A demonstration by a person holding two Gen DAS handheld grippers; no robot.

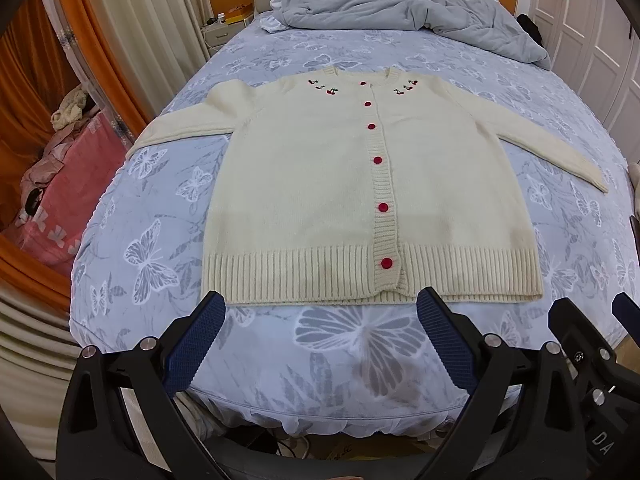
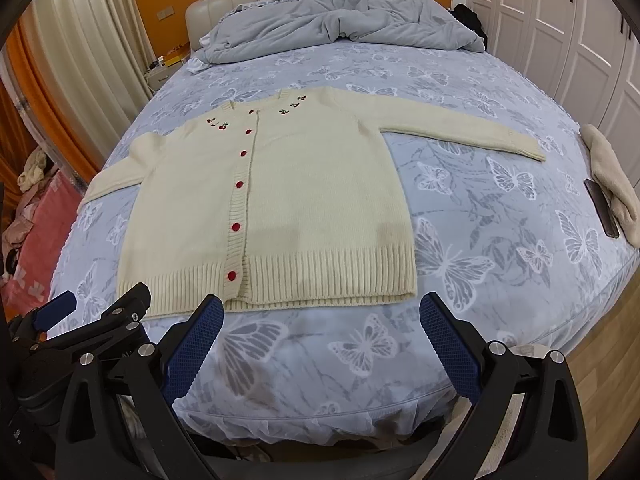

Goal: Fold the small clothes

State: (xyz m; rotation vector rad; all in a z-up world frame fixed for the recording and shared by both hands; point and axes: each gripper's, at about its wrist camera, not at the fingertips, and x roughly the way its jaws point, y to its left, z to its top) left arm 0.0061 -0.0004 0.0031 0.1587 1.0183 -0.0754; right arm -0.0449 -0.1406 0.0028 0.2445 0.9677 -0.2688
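Folding not begun: cardigan [image 1: 320,184] flat, buttoned on bed [image 1: 360,360]; left gripper [image 1: 320,320] and right gripper [image 2: 322,320] fingers spread, empty, near hem; sleeve grasp judged next.

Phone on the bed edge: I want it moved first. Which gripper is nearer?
Right. The right gripper is nearer the phone; the left gripper sits farther away.

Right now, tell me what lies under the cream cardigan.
The cream knitted cardigan lies flat on the blue butterfly-print bedspread. Whatever is beneath its body stays covered.
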